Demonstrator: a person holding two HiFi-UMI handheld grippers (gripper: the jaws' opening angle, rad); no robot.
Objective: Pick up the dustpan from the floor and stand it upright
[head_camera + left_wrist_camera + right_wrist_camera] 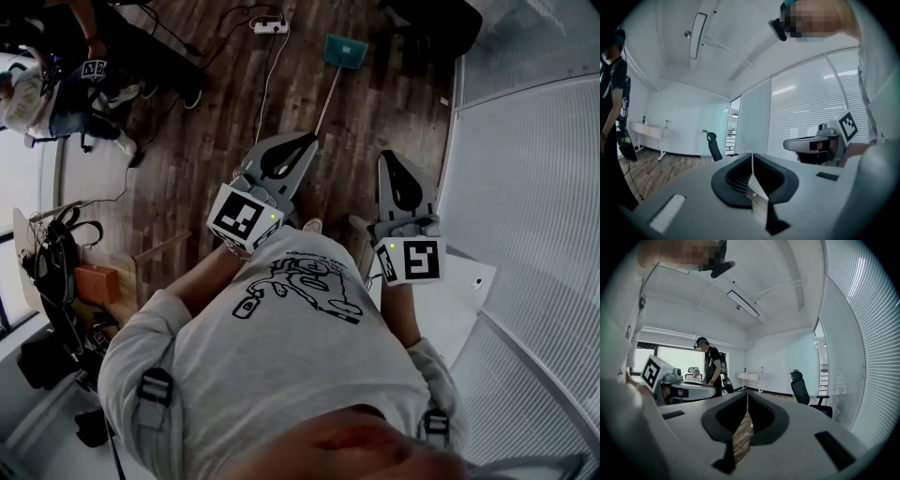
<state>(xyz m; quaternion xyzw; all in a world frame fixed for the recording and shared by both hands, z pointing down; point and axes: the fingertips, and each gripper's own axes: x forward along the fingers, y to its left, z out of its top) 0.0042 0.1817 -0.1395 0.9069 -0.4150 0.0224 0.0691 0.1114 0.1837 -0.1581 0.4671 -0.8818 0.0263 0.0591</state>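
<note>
In front of the person's chest, the left gripper and the right gripper are held side by side, both pointing nearly level out across the room. The left gripper's view shows its two dark jaws closed tip to tip with nothing between them. The right gripper's view shows the same: its jaws meet at the tips and are empty.

The dustpan lies flat on the wooden floor, below and ahead of both grippers and touching neither. Seen from above, its thin handle runs back towards the left gripper, and the near end lines up just past that gripper's tips. The teal pan sits at the far end, well ahead of the left gripper and ahead and to the left of the right one.

Further out, left of the pan, is a white power strip with its cable trailing over the boards. A black office chair stands ahead, and slatted blinds run along the right gripper's side. Another person stands off to the left.
</note>
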